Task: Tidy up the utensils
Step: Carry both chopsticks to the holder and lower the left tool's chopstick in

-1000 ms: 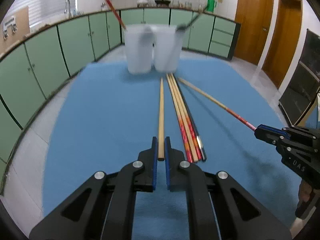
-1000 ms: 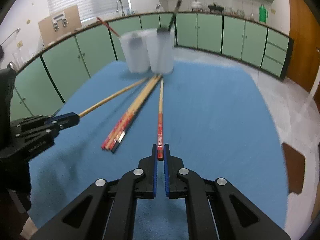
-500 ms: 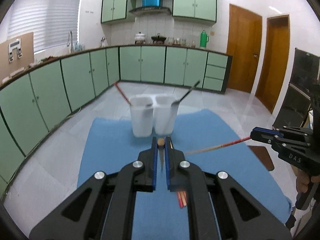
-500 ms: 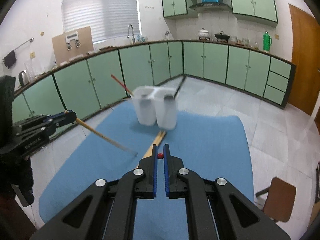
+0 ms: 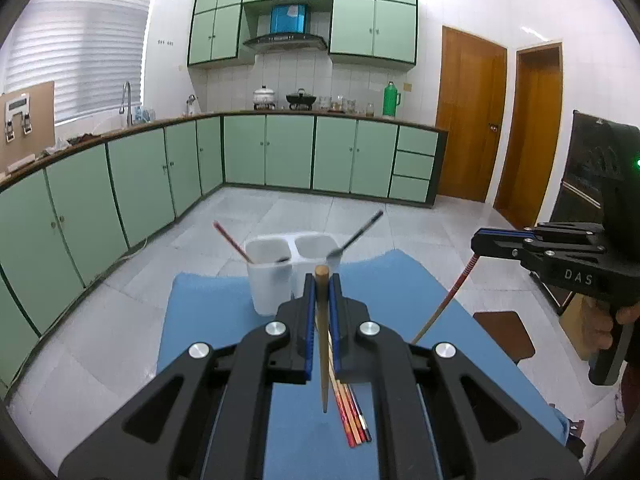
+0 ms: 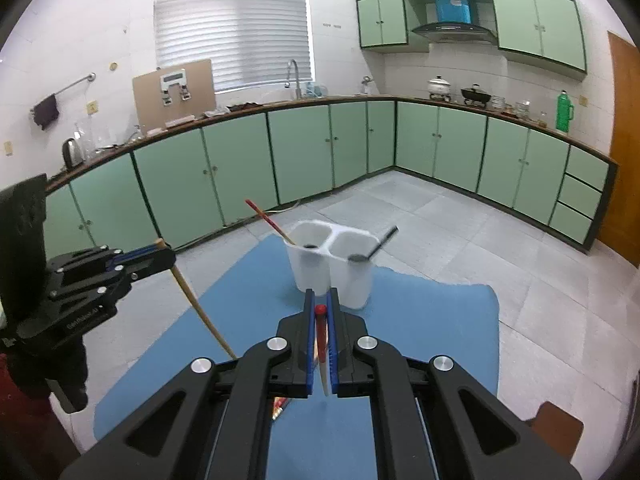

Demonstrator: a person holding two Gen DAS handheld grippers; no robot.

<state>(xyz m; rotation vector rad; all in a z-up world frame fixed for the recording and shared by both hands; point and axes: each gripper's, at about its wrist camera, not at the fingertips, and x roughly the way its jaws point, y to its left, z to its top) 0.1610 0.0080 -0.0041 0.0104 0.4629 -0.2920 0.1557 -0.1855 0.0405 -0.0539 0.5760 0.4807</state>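
Note:
A white two-cup utensil holder (image 5: 280, 276) (image 6: 332, 268) stands at the far end of the blue mat (image 5: 400, 292) (image 6: 420, 320). Its left cup holds a red chopstick (image 6: 268, 220), its right cup a dark-handled spoon (image 6: 380, 242). My left gripper (image 5: 322, 280) is shut on a plain wooden chopstick (image 5: 323, 340), lifted, tip hanging down; it also shows in the right wrist view (image 6: 196, 300). My right gripper (image 6: 320, 300) is shut on a red-ended chopstick (image 6: 320, 332), also lifted, seen in the left wrist view (image 5: 448, 300). Several chopsticks (image 5: 354, 412) lie on the mat.
The mat covers a small table standing in a kitchen with green cabinets (image 6: 240, 168) along the walls. A brown stool seat (image 5: 504, 332) stands to the right of the table. Tiled floor (image 6: 480, 240) surrounds it.
Both grippers have lifted their chopsticks off the mat and risen well above it. The holder now sits lower and farther in both views, and the chopsticks hang steeper.

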